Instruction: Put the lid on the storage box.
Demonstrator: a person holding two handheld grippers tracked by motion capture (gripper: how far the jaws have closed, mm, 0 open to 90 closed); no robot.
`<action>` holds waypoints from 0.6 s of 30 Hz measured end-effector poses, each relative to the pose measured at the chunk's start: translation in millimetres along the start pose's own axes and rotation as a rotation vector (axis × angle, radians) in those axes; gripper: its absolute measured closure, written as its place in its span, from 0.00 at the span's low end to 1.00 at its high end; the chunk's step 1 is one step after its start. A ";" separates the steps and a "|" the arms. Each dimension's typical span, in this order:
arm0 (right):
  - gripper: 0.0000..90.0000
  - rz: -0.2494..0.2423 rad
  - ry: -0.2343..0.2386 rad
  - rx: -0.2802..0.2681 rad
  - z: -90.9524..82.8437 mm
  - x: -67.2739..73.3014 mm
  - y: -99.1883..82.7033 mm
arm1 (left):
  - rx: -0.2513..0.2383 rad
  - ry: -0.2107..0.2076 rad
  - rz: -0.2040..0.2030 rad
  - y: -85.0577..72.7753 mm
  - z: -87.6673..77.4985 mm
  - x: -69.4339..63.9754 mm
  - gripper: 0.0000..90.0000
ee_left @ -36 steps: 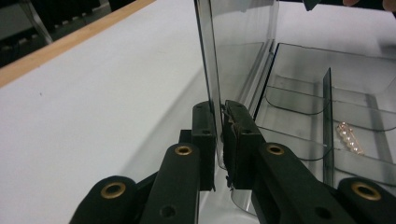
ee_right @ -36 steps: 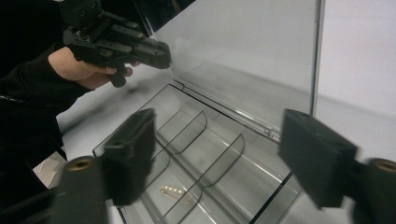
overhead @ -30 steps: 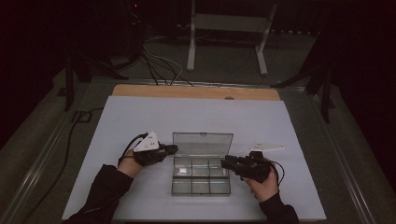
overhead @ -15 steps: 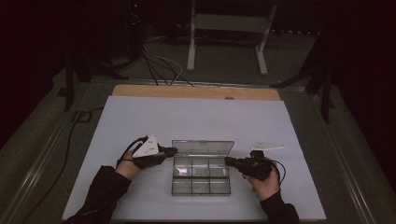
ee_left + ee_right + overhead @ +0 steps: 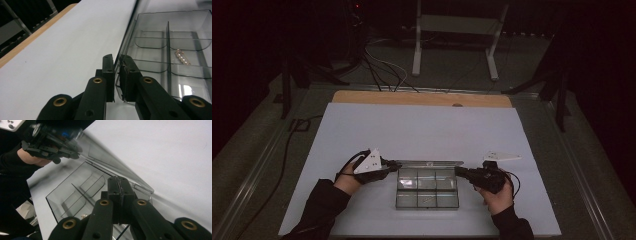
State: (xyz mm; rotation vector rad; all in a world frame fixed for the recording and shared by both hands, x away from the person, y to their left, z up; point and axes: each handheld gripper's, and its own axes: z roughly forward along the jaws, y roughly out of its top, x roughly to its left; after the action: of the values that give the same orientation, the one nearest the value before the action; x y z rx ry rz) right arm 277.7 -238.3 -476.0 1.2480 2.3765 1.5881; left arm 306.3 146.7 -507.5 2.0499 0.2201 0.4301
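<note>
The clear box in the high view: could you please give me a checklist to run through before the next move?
1. Left gripper clamped on the left wall of the box: ok.
2. Right gripper shut: ok. Whether it pinches the box's right wall: cannot tell.
3. Lid open, clear of the compartments: ok.
4. Bead string lying inside one compartment: ok.
5. Box resting on the white sheet: ok.
</note>
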 end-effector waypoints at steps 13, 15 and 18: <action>1.00 -0.006 0.000 0.013 0.0 1.6 -2.1 | 0.014 -0.040 -0.076 1.0 -0.8 -3.4 0.69; 1.00 -0.006 0.001 0.015 -0.1 2.0 -2.3 | 0.011 -0.043 -0.101 1.4 -3.4 -3.4 0.62; 1.00 -0.009 0.004 0.016 0.1 2.6 -2.6 | 0.022 -0.057 -0.213 2.4 -9.2 0.9 0.54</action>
State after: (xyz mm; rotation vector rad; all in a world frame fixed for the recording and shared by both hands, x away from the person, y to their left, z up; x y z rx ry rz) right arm 274.4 -237.0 -477.1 1.2360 2.3979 1.5737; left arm 303.5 153.3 -501.2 2.0315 0.4050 0.2381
